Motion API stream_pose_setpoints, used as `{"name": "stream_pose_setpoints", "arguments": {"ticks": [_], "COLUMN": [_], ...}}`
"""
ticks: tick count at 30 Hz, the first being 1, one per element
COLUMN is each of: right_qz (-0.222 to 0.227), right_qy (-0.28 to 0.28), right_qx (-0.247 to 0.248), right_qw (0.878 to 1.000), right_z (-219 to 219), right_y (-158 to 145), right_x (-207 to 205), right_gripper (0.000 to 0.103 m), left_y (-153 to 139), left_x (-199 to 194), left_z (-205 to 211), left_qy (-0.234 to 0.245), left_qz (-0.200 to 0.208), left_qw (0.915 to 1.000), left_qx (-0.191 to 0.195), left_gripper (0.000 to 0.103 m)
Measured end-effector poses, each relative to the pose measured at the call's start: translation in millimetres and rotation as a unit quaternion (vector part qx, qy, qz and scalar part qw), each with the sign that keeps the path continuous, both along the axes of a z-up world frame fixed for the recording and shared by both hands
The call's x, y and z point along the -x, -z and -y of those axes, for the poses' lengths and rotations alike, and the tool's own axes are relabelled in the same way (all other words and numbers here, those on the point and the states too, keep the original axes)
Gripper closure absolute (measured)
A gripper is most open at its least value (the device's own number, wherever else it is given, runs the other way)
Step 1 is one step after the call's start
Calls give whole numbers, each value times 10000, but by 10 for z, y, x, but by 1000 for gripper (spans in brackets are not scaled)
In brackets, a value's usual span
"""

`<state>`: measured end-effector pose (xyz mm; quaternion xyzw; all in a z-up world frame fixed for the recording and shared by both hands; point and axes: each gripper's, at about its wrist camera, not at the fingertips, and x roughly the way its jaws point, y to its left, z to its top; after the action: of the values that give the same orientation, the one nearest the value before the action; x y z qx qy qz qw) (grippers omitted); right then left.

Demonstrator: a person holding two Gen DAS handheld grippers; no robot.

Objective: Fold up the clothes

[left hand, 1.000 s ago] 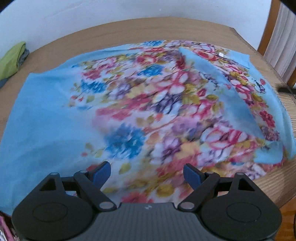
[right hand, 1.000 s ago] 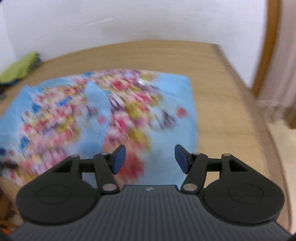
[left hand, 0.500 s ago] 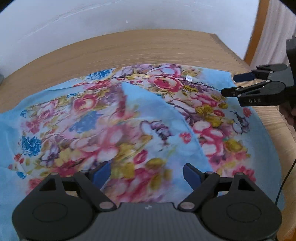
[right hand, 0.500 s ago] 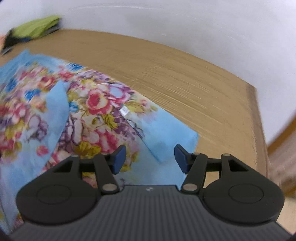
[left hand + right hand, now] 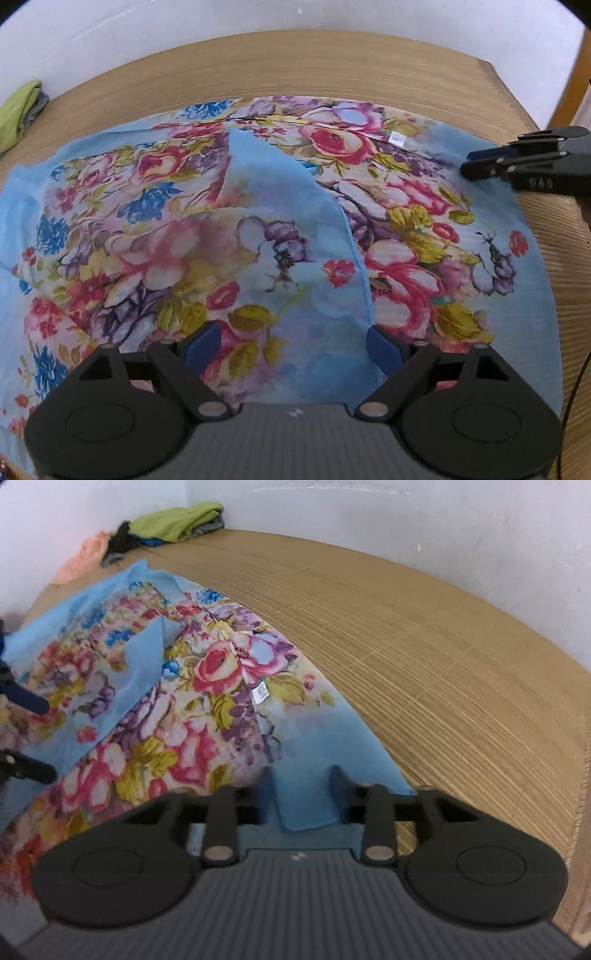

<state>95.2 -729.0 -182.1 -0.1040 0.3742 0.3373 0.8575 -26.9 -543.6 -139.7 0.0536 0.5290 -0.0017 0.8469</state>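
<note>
The thin, sky-blue floral-print garment (image 5: 258, 236) lies spread across the ribbed, bamboo-coloured mat surface of the table (image 5: 332, 70), with 1 plain-blue flap turned back over its middle and a small white label (image 5: 260, 691) showing near the far edge. It looks light, soft and limp: it should drape and slide rather than hold a crease, and a thin weave like this can slip out of a shallow pinch, so a hold wants to sit well in from the hem, at a corner or along a seam.

The right claw (image 5: 301, 797) is low over the garment's near right corner, its 2 blue fingers narrowed around a raised blue fold; the frame is blurred there, so I cannot tell whether they actually pinch the cloth. The left claw (image 5: 291, 345) hovers above the front of the garment with its fingers wide apart and nothing between them.

The mat's ridges may give the cloth some grip while it is dragged. A plain white wall backs the table, and a heap of other clothes (image 5: 173, 526), green on top, sits in the far left corner, well apart from the garment. A wooden post stands at the right.
</note>
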Motion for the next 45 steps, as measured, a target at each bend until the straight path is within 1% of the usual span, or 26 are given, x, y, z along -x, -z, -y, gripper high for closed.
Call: {"name": "stream_pose_setpoints", "arguments": {"ticks": [1,2,5,6,8,10,12,14,16,19,20,22,24,25,26,28,31,33,35,36,37,38,40,42,44,45], "right_qz": [-65,-62,-69,-49,65,313,288,105,75,-167,-302,-528,-666,-722,-768,-826,-863,-975,-882,-738,-572,-371,139,515,533,396], "right_qy": [31,60,231,368,844,1662,2269,2638,2668,2279,2007,1408,794,510,311,-22,-316,-335,-278,-307,-351,-353,-460,-822,-1479,-1827], "right_qx": [-94,-124,-333,-450,-507,-250,-109,-345,-805,-1123,-1203,-1323,-1372,-1421,-1454,-1442,-1330,-1161,-914,-807,-704,-660,-664,-760,-928,-901], "right_qw": [9999,9999,9992,9983,9951,9853,9734,9639,9604,9670,9718,9797,9851,9859,9859,9861,9868,9879,9915,9935,9953,9965,9966,9924,9832,9782], "right_z": [39,68,173,220,312,412,523,649,733,645,561,325,-16,-219,-408,-818,-1374,-1652,-1833,-1886,-1931,-1936,-1918,-1935,-1989,-2033], "right_y": [1,-2,-39,-68,-102,-80,-45,-65,-123,-192,-217,-270,-318,-327,-331,-299,-239,-153,-98,-100,-108,-161,-325,-509,-643,-656], "right_x": [-47,-84,-212,-272,-481,-737,-925,-978,-897,-745,-699,-612,-537,-507,-481,-454,-454,-517,-498,-459,-414,-362,-213,10,275,399], "right_gripper": [93,97,98,98,97,93,93,93,93,93,93,92,80,62,48,41,41,41,44,51,85,98,99,99,99,99], "left_y": [-3,-1,3,3,-1,-1,5,14,22,22,19,7,-6,-13,-20,-35,-56,-71,-85,-92,-99,-107,-136,-156,-144,-133], "left_x": [3,5,10,12,29,36,44,54,65,82,87,124,173,203,232,292,380,439,499,528,558,587,657,724,768,794], "left_z": [-2,-7,-22,-22,-21,-22,-27,-40,-58,-79,-83,-113,-151,-180,-210,-269,-358,-417,-476,-505,-535,-564,-675,-859,-1022,-1106], "left_qy": [-35,-76,-198,-225,-250,-256,-267,-297,-336,-369,-381,-397,-447,-489,-531,-614,-740,-823,-907,-949,-990,-1032,-1171,-1390,-1547,-1627], "left_qz": [-12,-28,-74,-79,-82,-83,-78,-70,-63,-56,-51,-34,-12,4,20,53,102,135,167,184,200,216,282,318,292,278], "left_qw": [10000,10000,9998,9997,9997,9996,9996,9995,9994,9993,9993,9992,9990,9988,9985,9980,9970,9962,9954,9949,9944,9939,9922,9891,9869,9857], "left_qx": [-10,-6,6,1,-27,-55,-72,-63,-40,-12,-3,28,65,83,101,138,193,230,267,285,304,322,334,357,348,333], "left_gripper": [13,12,11,11,11,11,11,11,11,12,14,15,15,15,15,15,15,15,15,15,15,15,15,15,15,15]}}
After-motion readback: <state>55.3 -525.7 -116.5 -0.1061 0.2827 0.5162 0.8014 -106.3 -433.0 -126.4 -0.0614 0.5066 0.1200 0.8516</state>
